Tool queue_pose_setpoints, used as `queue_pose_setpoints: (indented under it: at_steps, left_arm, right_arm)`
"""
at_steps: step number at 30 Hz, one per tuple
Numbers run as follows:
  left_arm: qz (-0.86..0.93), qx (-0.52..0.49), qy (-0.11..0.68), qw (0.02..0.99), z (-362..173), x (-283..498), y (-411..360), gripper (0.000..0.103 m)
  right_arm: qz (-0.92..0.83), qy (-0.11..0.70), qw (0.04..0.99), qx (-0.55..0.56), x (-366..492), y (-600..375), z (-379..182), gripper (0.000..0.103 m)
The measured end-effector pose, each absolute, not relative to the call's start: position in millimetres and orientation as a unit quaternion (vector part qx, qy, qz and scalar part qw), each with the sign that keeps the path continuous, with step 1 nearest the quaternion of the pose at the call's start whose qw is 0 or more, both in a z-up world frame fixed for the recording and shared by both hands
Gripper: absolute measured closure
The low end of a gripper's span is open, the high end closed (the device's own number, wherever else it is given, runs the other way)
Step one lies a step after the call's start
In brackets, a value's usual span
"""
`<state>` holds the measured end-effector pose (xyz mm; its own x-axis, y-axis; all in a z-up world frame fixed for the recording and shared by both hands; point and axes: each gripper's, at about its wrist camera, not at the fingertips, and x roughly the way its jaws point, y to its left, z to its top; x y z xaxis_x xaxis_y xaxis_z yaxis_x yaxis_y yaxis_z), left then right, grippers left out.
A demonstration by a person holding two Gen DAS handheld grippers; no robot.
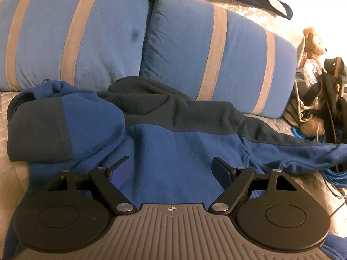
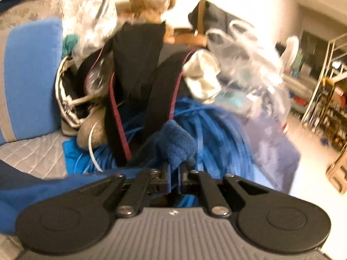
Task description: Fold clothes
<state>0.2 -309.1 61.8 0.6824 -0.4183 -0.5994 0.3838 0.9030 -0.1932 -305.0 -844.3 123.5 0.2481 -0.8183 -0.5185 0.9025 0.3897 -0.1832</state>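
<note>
In the left wrist view, a quilted grey cover (image 1: 13,106) is showing at the far left edge, and two blue cushions with grey stripes (image 1: 86,36) are leaning side by side behind it. A blue and navy fleece jacket (image 1: 164,134) is lying spread across the cover in front of the cushions, its left sleeve folded over in a bundle with a navy cuff and its right sleeve stretching out toward the right edge. The left gripper (image 1: 171,171) is hovering over the jacket's blue body with its jaws standing wide apart and nothing pinched between them; whether its pads are brushing the fleece cannot be told. Farther right, a brown teddy bear (image 1: 313,41) is sitting above a heap of black bags and straps (image 1: 325,91), and a coil of blue cable (image 1: 334,176) is lying beside the sleeve.

In the right wrist view, which is blurring, a cushion's edge is showing at the left, then a striped shoe (image 2: 65,108). At the centre the right gripper (image 2: 175,171) is clamping fully closed on a tuft of the jacket's blue fleece, which is bunching up above its fingertips. Behind it black straps with red edging are hanging over the blue cable, with the teddy bear on top. To the right, clear plastic bags (image 2: 249,65) are piling up, and shelving (image 2: 325,99) is standing in the room beyond.
</note>
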Motion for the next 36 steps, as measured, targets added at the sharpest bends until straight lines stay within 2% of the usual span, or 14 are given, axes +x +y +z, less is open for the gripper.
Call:
queue_pose_setpoints:
  at_steps: [5, 12, 15, 16, 17, 18, 20, 22, 28, 31, 36]
  left_arm:
    - [-0.223, -0.027, 0.334, 0.916, 61, 1, -308, 0.022]
    - [-0.221, -0.025, 0.335, 0.916, 61, 0, -308, 0.022]
    - [-0.222, -0.025, 0.336, 0.915, 61, 0, -309, 0.022]
    - [-0.222, -0.025, 0.336, 0.915, 61, 0, -309, 0.022]
    - [-0.223, -0.025, 0.335, 0.915, 62, 0, -308, 0.022]
    - [-0.224, -0.025, 0.334, 0.915, 62, 0, -308, 0.022]
    - [-0.225, -0.026, 0.333, 0.915, 62, 0, -307, 0.022]
    - [-0.225, -0.027, 0.334, 0.915, 62, 0, -307, 0.022]
    - [-0.228, -0.029, 0.333, 0.914, 62, 0, -306, 0.022]
    - [-0.229, -0.029, 0.333, 0.914, 62, -1, -306, 0.022]
    - [-0.228, -0.030, 0.333, 0.915, 63, -1, -306, 0.022]
  right_arm:
    - [-0.562, 0.285, 0.771, 0.095, -337, -841, 99, 0.097]
    - [-0.565, 0.300, 0.745, 0.191, -359, -847, 57, 0.095]
    - [-0.567, 0.304, 0.740, 0.198, -361, -844, 50, 0.090]
    - [-0.567, 0.307, 0.738, 0.196, -362, -843, 49, 0.077]
    - [-0.566, 0.309, 0.739, 0.193, -362, -842, 48, 0.068]
    - [-0.564, 0.311, 0.741, 0.191, -363, -840, 48, 0.063]
    - [-0.563, 0.312, 0.743, 0.183, -364, -835, 48, 0.034]
    - [-0.565, 0.310, 0.745, 0.170, -366, -828, 50, 0.019]
    - [-0.567, 0.275, 0.767, 0.123, -369, -791, 69, 0.009]
    - [-0.520, 0.248, 0.810, 0.111, -365, -770, 81, 0.009]
    - [-0.353, 0.261, 0.898, 0.039, -323, -722, 83, 0.009]
